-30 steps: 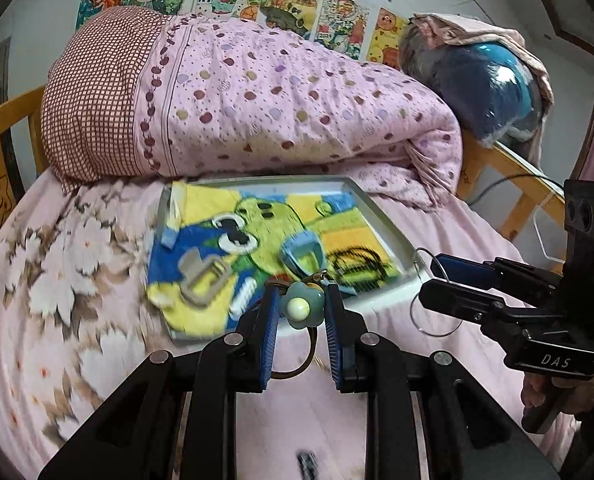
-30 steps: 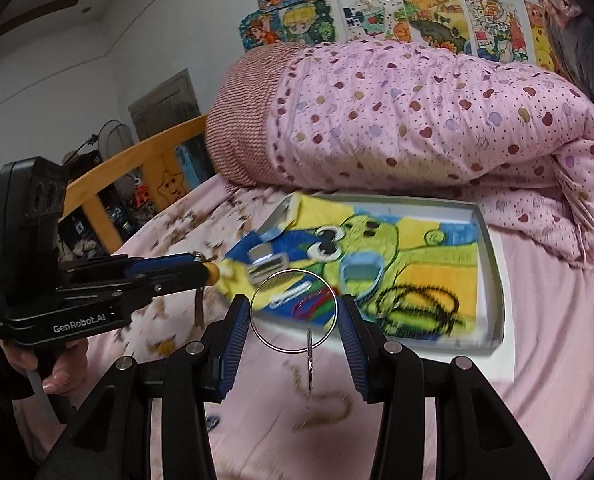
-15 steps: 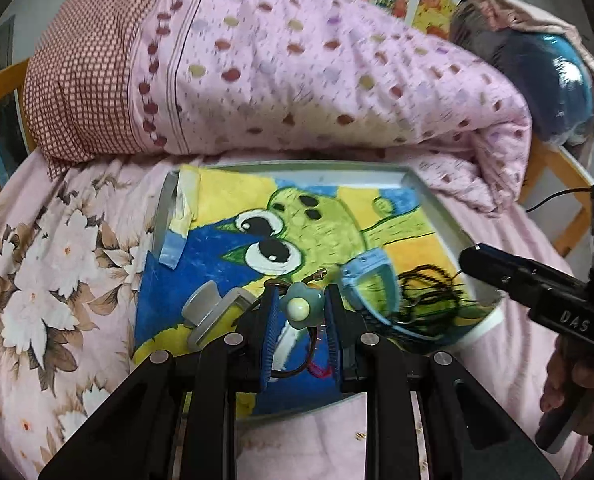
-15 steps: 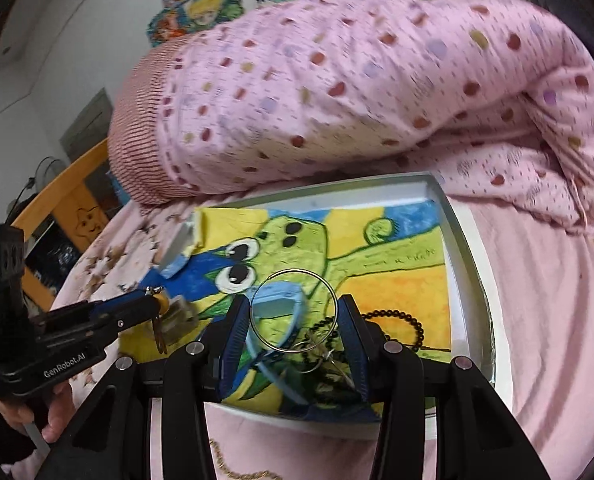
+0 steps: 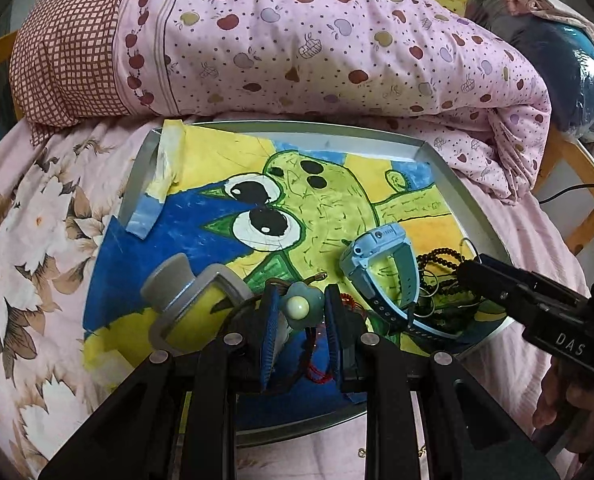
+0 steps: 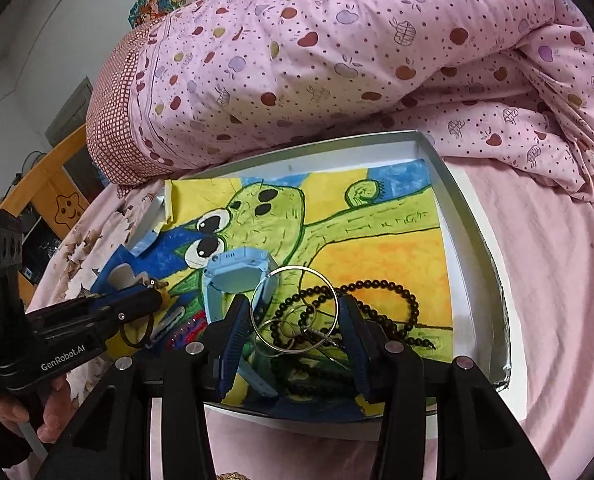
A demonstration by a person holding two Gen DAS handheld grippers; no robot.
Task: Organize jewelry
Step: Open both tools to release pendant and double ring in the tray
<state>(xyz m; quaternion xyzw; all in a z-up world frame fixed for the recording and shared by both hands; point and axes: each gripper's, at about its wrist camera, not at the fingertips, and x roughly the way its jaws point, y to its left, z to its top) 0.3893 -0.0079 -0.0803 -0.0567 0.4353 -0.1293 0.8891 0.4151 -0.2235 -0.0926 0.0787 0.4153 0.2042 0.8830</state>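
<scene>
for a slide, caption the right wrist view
Right gripper holding a silver bangle over the tray beside a blue watch.

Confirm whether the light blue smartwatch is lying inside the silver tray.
Yes, the light blue smartwatch sits on the painted frog picture that lines the silver tray, beside the dark bead strand.

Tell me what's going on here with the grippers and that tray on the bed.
A person holds a gripper in each hand over a tray lined with a cartoon drawing. The left gripper is shut on a green flower charm on a cord. The right gripper is shut on a thin silver ring. Both hang over the tray's near end, where a blue watch, a dark bead string and a grey clip already lie.
</scene>
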